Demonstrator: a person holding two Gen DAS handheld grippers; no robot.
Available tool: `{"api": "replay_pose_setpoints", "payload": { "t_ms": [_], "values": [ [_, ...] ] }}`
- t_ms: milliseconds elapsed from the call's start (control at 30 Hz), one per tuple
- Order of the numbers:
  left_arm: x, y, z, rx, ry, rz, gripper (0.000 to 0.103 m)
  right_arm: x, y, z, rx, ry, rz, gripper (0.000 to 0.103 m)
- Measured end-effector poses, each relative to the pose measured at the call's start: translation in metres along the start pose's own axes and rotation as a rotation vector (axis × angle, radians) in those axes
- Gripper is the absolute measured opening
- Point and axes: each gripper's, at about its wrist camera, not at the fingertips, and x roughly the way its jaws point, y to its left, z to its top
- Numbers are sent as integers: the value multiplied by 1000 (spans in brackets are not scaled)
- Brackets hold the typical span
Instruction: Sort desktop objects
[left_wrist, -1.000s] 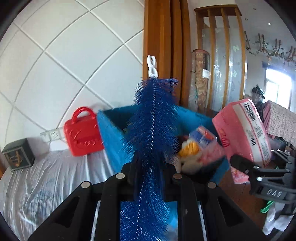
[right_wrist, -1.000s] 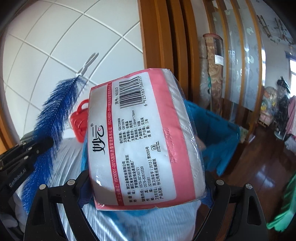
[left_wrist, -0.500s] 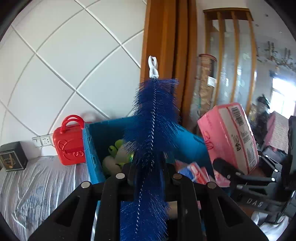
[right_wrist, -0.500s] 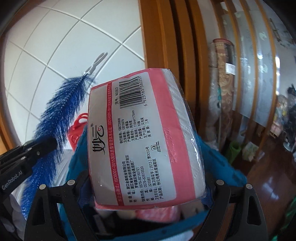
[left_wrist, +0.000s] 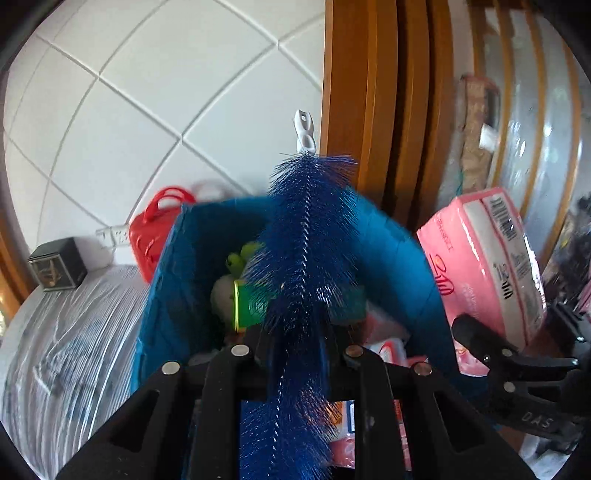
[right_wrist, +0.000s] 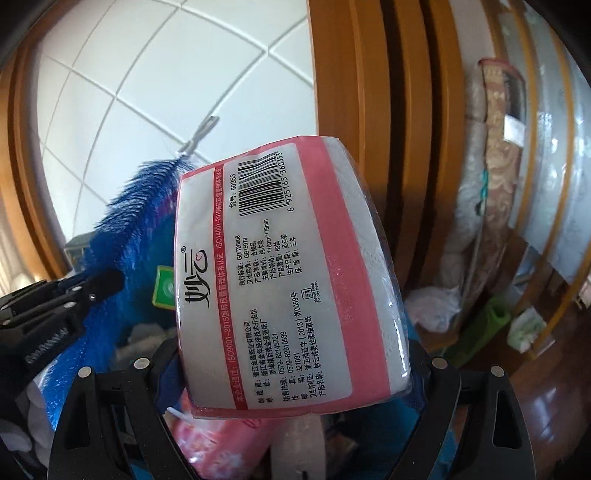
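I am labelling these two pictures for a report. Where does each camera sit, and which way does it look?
Left wrist: on the left gripper, looking along the blue brush it clamps, down into the blue bin.
Right wrist: on the right gripper, facing the pink tissue pack it holds.
Shared: brush, pack, bin, and each view shows the other gripper.

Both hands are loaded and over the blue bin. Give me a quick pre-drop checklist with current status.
1. Left gripper shut on the blue brush: ok.
2. Right gripper clamped on the pink tissue pack: ok.
3. Brush above the blue bin opening: ok.
4. Tissue pack above the bin: ok, bin contents show beneath it.
5. Free room in the bin: cannot tell; a green box and packets already lie inside.
6. The two grippers apart: ok.
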Motion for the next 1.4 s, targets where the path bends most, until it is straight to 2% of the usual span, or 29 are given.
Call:
{"api": "replay_pose_setpoints", "payload": {
  "t_ms": [167,400,433,467,500,533,567,733,867,1167,1233,1333,1400],
  "values": [
    [29,-13,-10,13,74,36,20,21,-8,-14,-7,60,25,91],
    [33,-21,-11,31,88,89,23,41,-17,-26,-12,104,19,93],
    [33,-19,-12,32,89,88,30,42,-17,-27,-14,108,19,93],
    [33,-18,-13,30,89,91,43,44,-19,-27,-16,116,22,93],
    [31,-18,-14,26,85,93,50,46,-19,-29,-18,125,25,93],
    [29,-18,-16,23,77,92,62,46,-20,-29,-17,124,28,93],
    [28,-16,-16,23,73,92,67,45,-21,-29,-16,116,24,93],
    [17,-10,-21,5,52,98,69,46,-23,-30,-31,126,15,96],
    [4,-5,-23,-8,23,104,78,41,-24,-34,-30,117,20,102],
    [-34,6,-37,-39,9,182,79,-8,-15,-37,-52,36,23,102],
    [-44,8,-41,-35,-3,167,79,-16,-12,-39,-51,32,25,102],
    [-62,15,-47,-49,-19,92,79,-29,-5,-46,-47,29,21,102],
    [-76,21,-54,-51,-30,83,79,-40,1,-51,-39,23,19,102]
  ]
}}
